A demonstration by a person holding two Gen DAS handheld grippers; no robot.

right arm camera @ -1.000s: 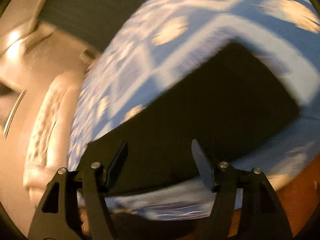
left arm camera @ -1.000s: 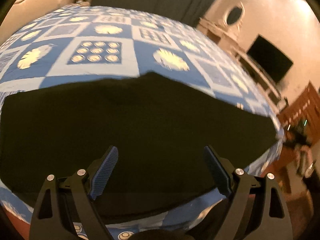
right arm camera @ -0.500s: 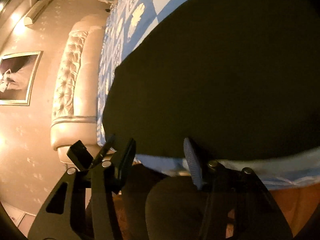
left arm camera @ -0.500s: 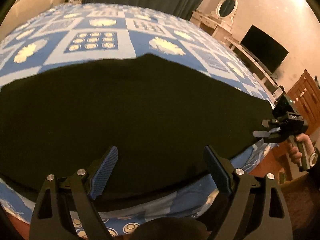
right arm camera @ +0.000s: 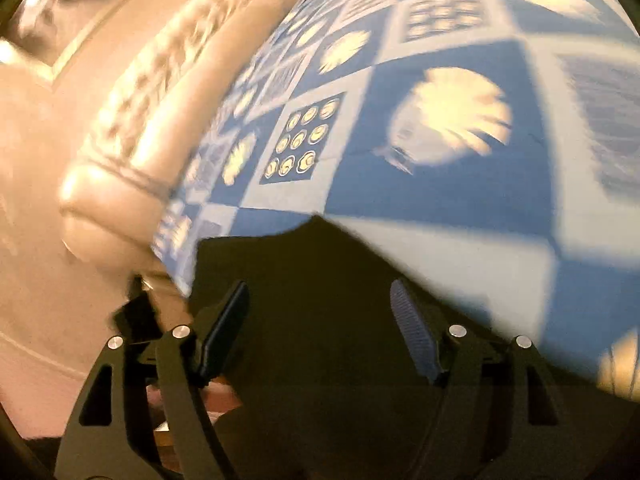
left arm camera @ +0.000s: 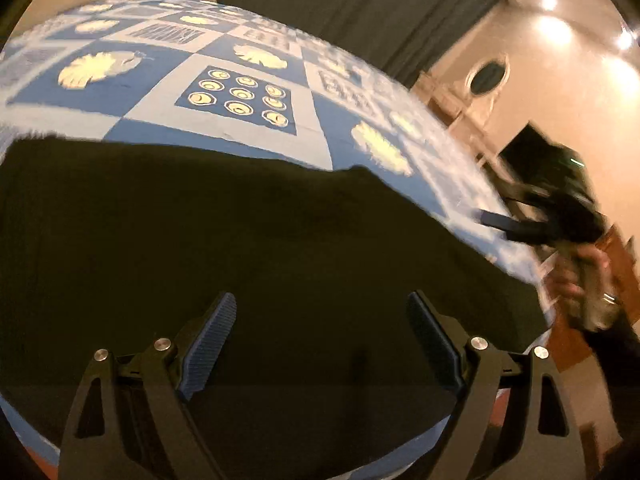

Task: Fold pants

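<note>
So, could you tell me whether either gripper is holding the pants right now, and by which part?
Nothing is held. The left gripper and right gripper both have jaws spread wide above the black pants, gripping no fabric.

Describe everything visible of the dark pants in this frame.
The pants are one large, very dark, matte cloth spread flat on the blue patterned bedspread, nearly black under the dim light; no seams, pockets or waistband can be made out. The far edge runs slightly wavy, with a small peak in the right wrist view. The near edge lies by the bed's edge. Both open grippers hover over them, gripping nothing.
</note>
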